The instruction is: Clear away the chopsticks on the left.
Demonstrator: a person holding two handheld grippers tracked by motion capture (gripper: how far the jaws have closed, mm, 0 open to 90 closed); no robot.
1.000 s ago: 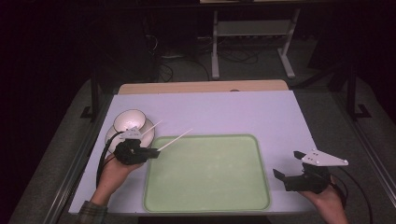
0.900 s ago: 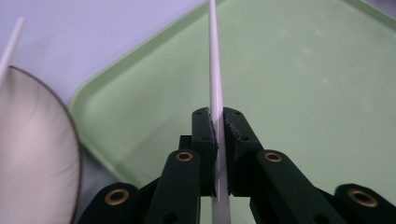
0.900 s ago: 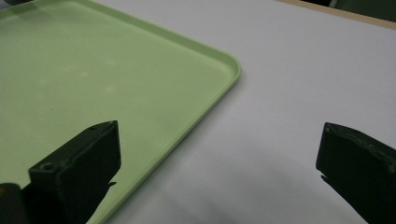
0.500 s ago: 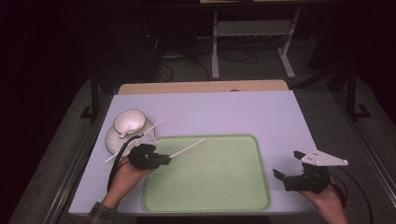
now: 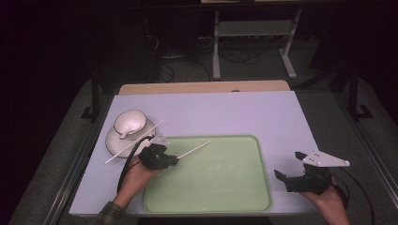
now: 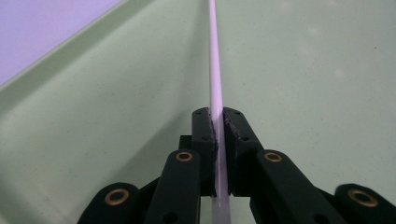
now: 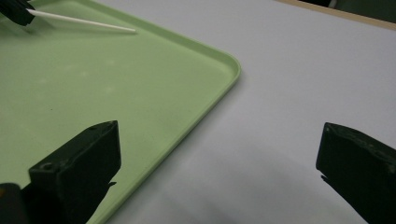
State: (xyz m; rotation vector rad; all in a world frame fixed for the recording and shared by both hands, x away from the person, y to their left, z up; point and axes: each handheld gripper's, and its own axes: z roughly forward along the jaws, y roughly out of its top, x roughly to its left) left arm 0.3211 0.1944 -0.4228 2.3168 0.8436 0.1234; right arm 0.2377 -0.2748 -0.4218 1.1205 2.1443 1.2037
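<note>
On the left of the tabletop sits a white bowl on a plate, with one white stick lying across the plate. Just beside it, my left tool pinches the other chopstick tight, and it pokes out over the green tray. Far right, past the tray's edge, my right tool is spread wide with nothing in it.

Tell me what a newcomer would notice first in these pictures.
First, the pale green tray low on the lilac table. Next, the left gripper at the tray's left edge, shut on a white chopstick that juts out over the tray. A second chopstick leans across a white bowl and saucer farther left.
</note>
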